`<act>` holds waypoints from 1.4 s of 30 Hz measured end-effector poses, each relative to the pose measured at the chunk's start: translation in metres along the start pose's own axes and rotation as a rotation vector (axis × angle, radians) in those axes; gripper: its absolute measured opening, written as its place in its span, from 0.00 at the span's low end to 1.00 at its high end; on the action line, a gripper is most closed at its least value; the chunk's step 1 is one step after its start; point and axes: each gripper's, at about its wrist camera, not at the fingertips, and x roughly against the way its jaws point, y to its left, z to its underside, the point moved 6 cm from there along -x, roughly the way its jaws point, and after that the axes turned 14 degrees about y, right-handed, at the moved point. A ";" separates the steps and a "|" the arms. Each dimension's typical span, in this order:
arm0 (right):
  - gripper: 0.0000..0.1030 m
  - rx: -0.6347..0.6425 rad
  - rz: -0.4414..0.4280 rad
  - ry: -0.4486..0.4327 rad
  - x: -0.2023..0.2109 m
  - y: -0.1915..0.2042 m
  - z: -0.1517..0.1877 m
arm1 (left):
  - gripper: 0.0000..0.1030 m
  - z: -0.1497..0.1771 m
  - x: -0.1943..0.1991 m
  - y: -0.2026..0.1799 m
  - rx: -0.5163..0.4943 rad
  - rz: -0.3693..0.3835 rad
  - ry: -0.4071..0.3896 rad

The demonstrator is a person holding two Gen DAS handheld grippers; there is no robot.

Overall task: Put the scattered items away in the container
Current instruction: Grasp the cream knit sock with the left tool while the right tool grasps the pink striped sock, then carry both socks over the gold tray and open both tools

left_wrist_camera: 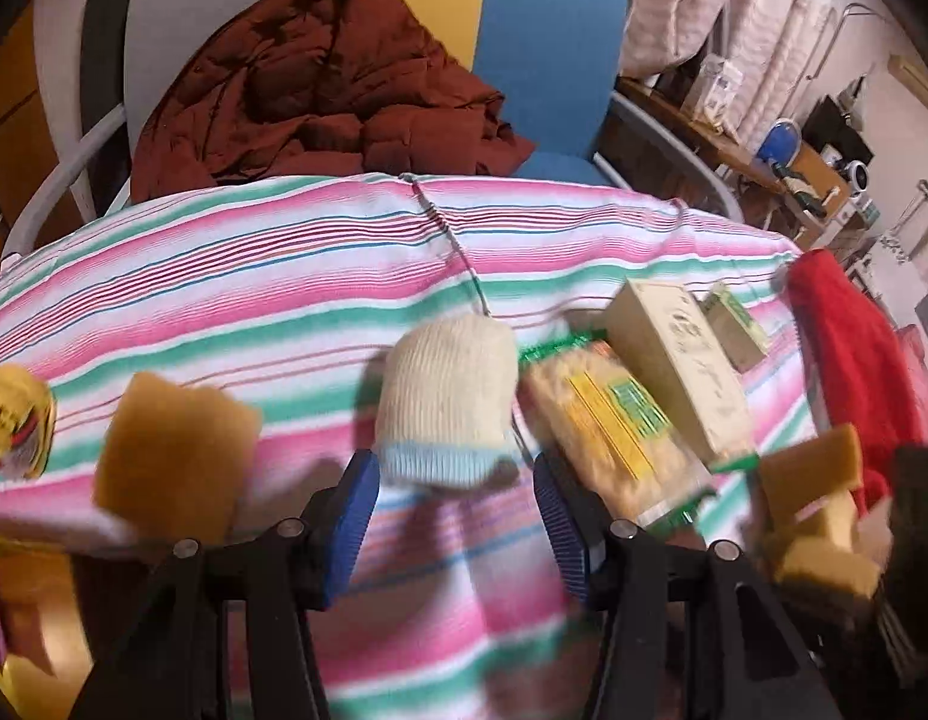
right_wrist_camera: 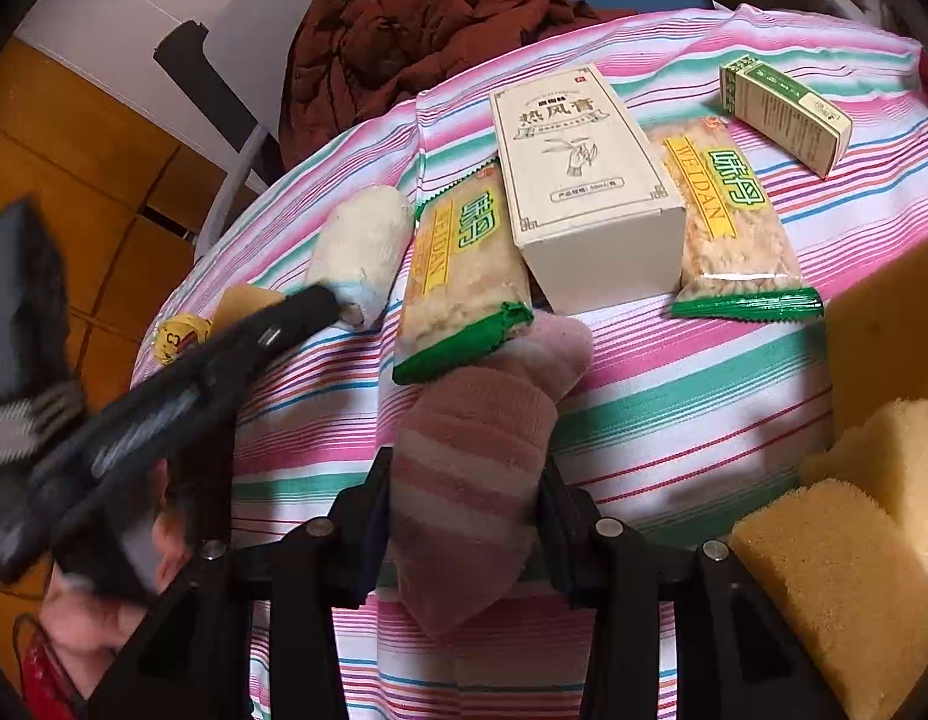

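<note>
Pink striped fuzzy sock sits clamped between the jaws of the right gripper, its toe touching a green-edged snack packet at twelve o'clock on the striped tablecloth. At ten o'clock, the left gripper stands spread, its blue pads flanking a rolled cream knit sock. A tall cream carton lies beyond, between two packets.
</note>
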 end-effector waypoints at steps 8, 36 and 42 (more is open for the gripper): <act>0.43 -0.007 -0.020 0.005 0.001 -0.001 0.000 | 0.57 -0.016 -0.026 0.009 0.020 0.000 0.015; 0.43 0.099 -0.165 0.069 -0.018 0.031 -0.001 | 0.50 0.065 0.075 0.047 0.091 0.118 -0.227; 0.43 0.171 -0.172 0.100 -0.028 0.049 0.006 | 0.50 0.097 0.104 0.076 0.149 0.145 -0.273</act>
